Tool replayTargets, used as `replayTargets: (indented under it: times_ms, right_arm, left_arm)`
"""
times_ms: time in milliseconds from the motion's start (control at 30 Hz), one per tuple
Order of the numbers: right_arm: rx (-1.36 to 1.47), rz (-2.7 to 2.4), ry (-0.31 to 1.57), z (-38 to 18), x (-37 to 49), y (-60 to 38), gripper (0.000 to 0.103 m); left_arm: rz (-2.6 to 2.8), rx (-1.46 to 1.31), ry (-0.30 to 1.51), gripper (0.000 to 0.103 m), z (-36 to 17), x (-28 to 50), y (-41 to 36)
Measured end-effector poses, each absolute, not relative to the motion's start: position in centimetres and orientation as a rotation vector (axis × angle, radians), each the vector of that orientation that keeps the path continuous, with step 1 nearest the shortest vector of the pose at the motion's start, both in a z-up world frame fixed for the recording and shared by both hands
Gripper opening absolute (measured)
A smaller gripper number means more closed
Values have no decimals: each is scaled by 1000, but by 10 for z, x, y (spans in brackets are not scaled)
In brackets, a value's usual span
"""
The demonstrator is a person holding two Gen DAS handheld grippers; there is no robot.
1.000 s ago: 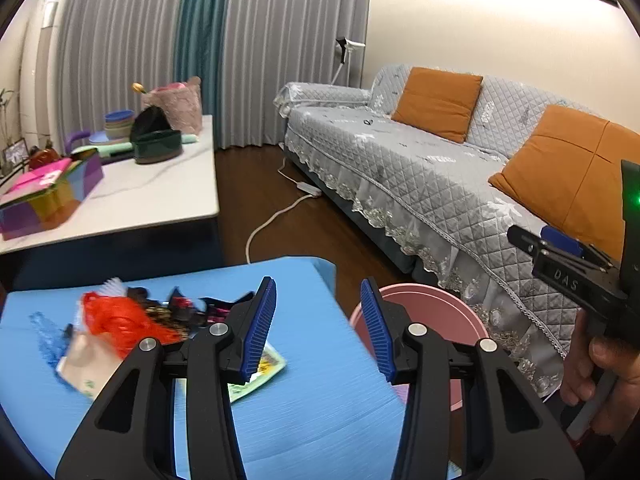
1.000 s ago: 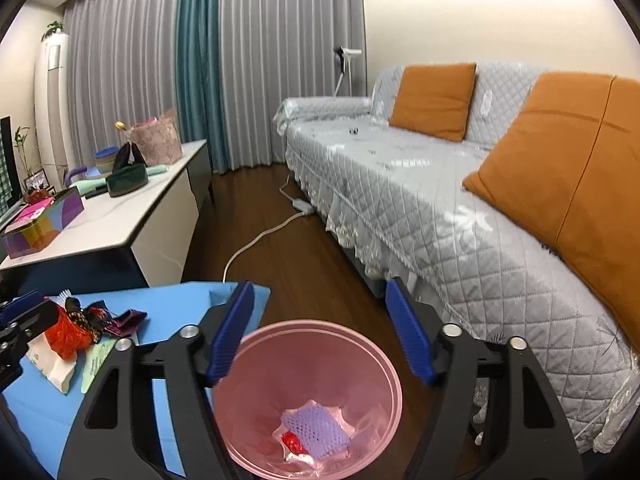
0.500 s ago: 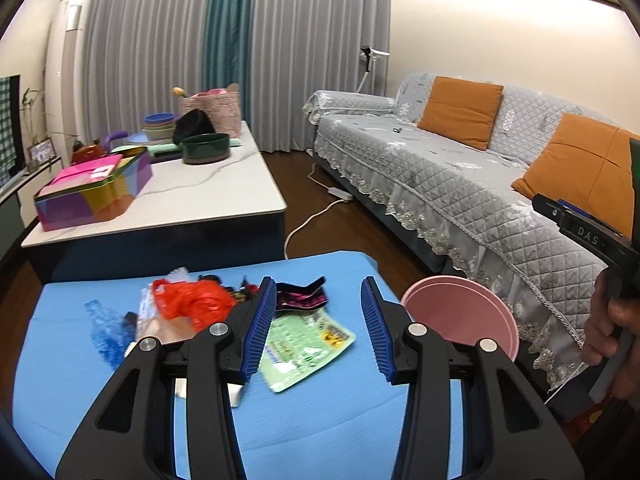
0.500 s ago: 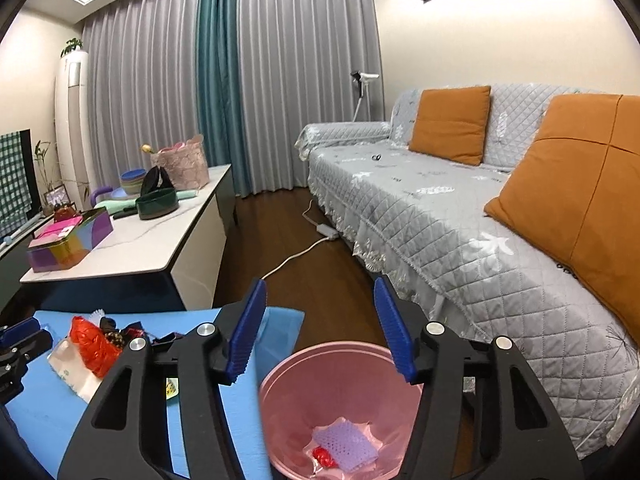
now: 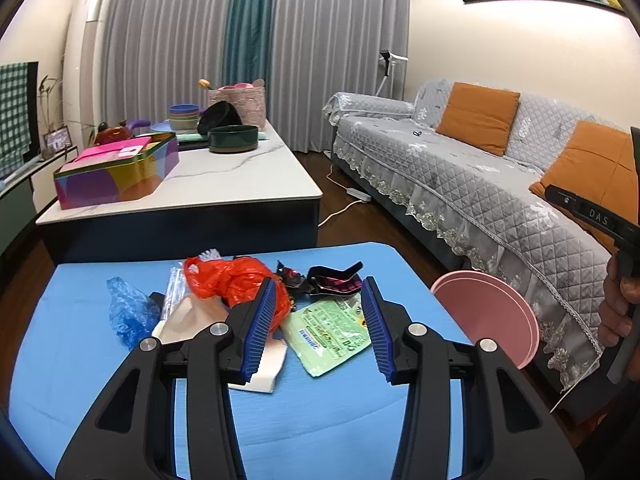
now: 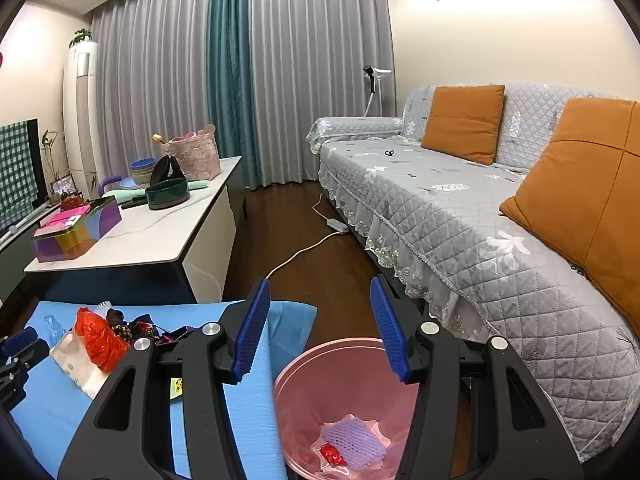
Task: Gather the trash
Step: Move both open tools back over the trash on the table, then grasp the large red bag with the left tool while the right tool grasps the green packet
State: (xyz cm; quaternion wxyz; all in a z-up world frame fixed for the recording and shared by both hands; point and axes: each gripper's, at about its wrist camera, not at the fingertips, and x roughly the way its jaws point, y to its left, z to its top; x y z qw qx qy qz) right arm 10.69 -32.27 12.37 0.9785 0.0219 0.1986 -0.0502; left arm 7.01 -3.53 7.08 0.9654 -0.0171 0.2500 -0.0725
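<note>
A pile of trash lies on the blue mat [image 5: 320, 420]: a red plastic bag [image 5: 228, 280], a green packet [image 5: 332, 332], dark wrappers [image 5: 332, 278], a blue plastic bag [image 5: 128, 308] and white paper [image 5: 188, 320]. My left gripper [image 5: 319, 292] hangs open above the mat, empty, with the green packet just ahead between its fingers. The pink bin [image 6: 304, 368] stands on the floor right of the mat and holds a purple foam net [image 6: 354, 438] and a red wrapper [image 6: 332, 454]. My right gripper [image 6: 320, 284] hovers open and empty over the bin.
A white coffee table [image 5: 224, 184] beyond the mat carries a colourful box [image 5: 116, 172] and a dark bowl [image 5: 234, 138]. A grey sofa [image 5: 460, 168] with orange cushions runs along the right. A white cable [image 6: 304, 252] crosses the wooden floor. A hand [image 5: 620, 304] grips the right tool.
The left gripper has swung from the bin's side over to the trash pile, which now sits centred ahead. The right gripper's jaws have narrowed, and it has drawn back a little above the bin.
</note>
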Motion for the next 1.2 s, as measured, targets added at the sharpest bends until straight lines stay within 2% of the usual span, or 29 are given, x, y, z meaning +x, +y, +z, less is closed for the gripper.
replayTargets:
  times_ms: [300, 700, 1033, 1133, 1200]
  right_arm:
    - [53, -35, 422, 116, 115, -306, 41]
    - [38, 91, 527, 79, 148, -253, 41]
    - [4, 193, 636, 34, 185, -212, 41]
    - [-11, 208, 674, 20, 195, -201, 41]
    - [-14, 209, 705, 11, 203, -197, 41]
  left_arm:
    - [-69, -66, 497, 43, 65, 66, 2]
    - [29, -140, 547, 43, 39, 79, 53]
    - [-37, -118, 548, 44, 21, 107, 32]
    - [-44, -112, 544, 60, 18, 118, 26]
    - [-48, -109, 550, 65, 14, 127, 21]
